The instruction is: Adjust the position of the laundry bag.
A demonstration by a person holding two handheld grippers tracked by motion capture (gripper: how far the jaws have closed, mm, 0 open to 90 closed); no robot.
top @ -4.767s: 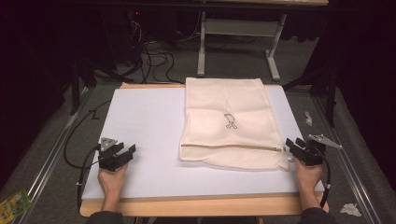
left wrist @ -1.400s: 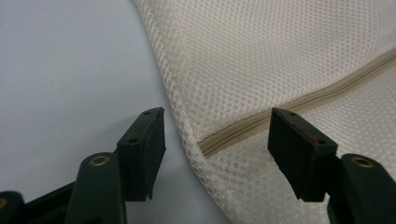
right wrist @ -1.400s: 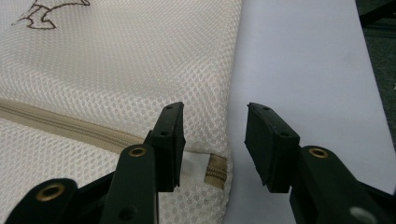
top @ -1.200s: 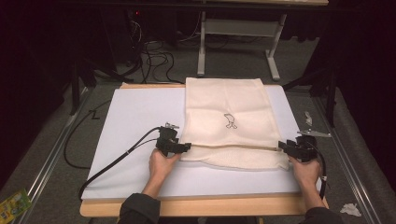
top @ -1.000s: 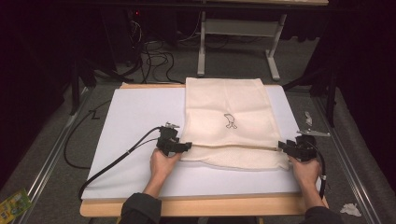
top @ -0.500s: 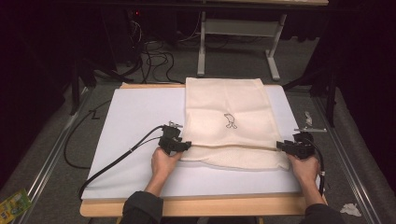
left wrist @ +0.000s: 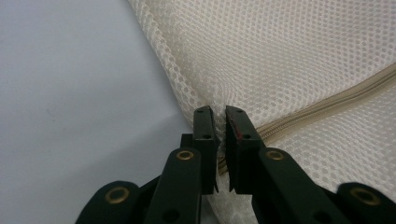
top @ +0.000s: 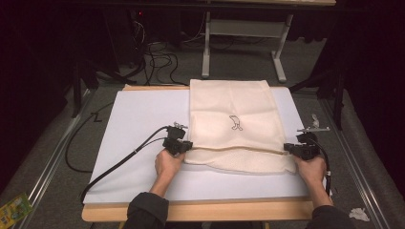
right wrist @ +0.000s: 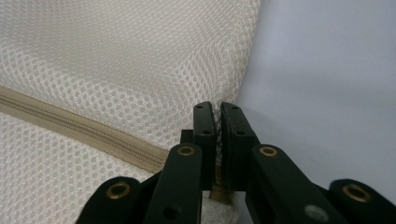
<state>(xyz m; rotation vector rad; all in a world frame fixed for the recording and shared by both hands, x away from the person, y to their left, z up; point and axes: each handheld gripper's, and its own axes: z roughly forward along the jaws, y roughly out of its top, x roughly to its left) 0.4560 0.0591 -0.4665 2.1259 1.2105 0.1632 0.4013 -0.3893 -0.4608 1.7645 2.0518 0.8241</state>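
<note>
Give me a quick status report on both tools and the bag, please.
Left tool shut on mesh bag edge at zipper. Right tool shut on opposite edge. Bag flat on white mat, nothing in the way.

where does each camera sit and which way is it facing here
High view: above the person's side, looking forward and down on the table; forearms and both hands show.
Left gripper view: rides the left gripper, looking along its fingers, shut on the mesh bag.
Right gripper view: rides the right gripper, fingers shut on the bag's other edge.
Both gripper views share the bag's zipper.
</note>
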